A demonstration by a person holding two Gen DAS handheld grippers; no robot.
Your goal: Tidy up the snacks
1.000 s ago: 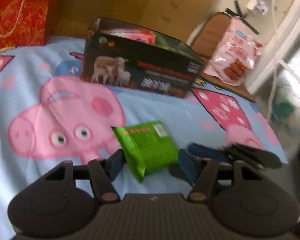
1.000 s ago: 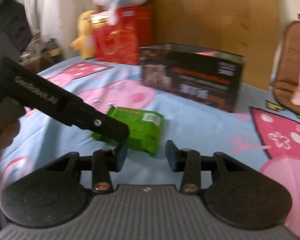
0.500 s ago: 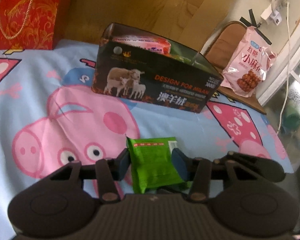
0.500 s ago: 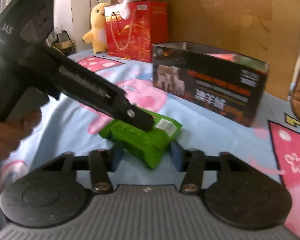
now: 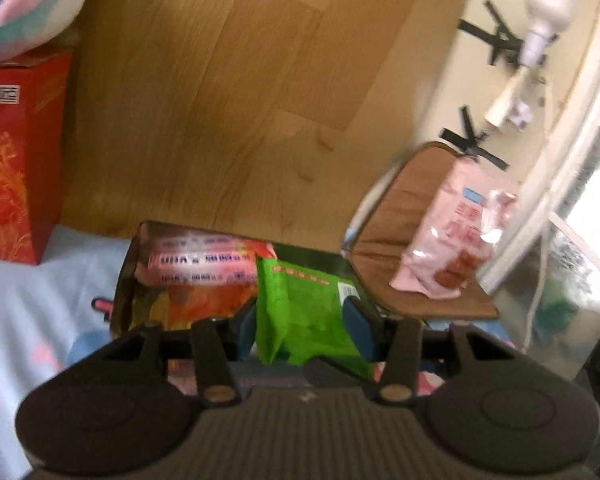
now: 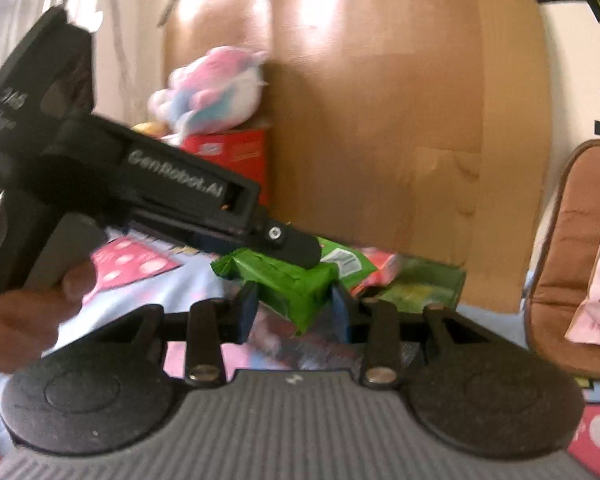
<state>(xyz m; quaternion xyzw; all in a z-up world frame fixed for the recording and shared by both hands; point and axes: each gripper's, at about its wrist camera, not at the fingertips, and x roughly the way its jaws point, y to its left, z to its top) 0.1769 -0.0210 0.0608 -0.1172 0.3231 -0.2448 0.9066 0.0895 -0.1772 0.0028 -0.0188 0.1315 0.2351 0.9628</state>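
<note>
My left gripper (image 5: 300, 326) is clamped on the green snack packet (image 5: 306, 316), holding it lifted just above the open dark box (image 5: 126, 280), whose pink packets (image 5: 202, 266) sit at ten o'clock from it. My right gripper (image 6: 294, 312) has its fingers parted, the green packet's end between them without clear contact.

Green snack packet (image 5: 308, 312), earlier on the bedsheet, now lifted in left tool (image 5: 300, 322) over the box (image 5: 128, 276)

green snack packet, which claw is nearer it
Left. The left claw is clamped on the crinkled green foil snack packet; the right claw is open just behind it.
</note>
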